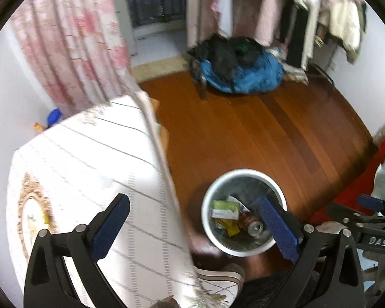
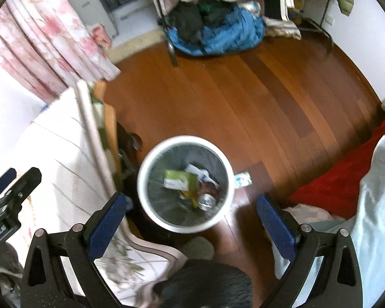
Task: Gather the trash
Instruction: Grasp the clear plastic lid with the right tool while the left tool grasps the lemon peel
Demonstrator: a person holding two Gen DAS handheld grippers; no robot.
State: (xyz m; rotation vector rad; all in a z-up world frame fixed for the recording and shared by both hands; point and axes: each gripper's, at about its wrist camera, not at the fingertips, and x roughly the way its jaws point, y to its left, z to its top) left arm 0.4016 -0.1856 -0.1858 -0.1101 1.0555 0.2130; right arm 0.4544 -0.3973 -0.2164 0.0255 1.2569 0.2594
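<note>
A white round bin (image 1: 208, 220) (image 2: 146, 200) stands on the wooden floor beside the bed. Inside it lie a green carton (image 1: 224, 209) (image 2: 179, 179), a crushed can (image 1: 255, 228) (image 2: 207, 200), yellow wrappers and white paper. A small printed packet (image 2: 242, 179) rests on the floor just right of the bin. My left gripper (image 1: 196, 225) hangs open above the bed edge and the bin, holding nothing. Wide open and empty too, my right gripper (image 2: 192, 222) hovers over the bin's near rim. The right gripper (image 1: 369, 205) shows at the left wrist view's right edge.
A bed with a white striped cover (image 1: 77, 169) (image 2: 54, 159) fills the left. A chair piled with blue and black clothes (image 1: 241, 69) (image 2: 213, 30) stands at the far side. A red cloth (image 2: 346, 179), pink curtain (image 1: 71, 38) and a slippered foot (image 2: 197, 247) are nearby.
</note>
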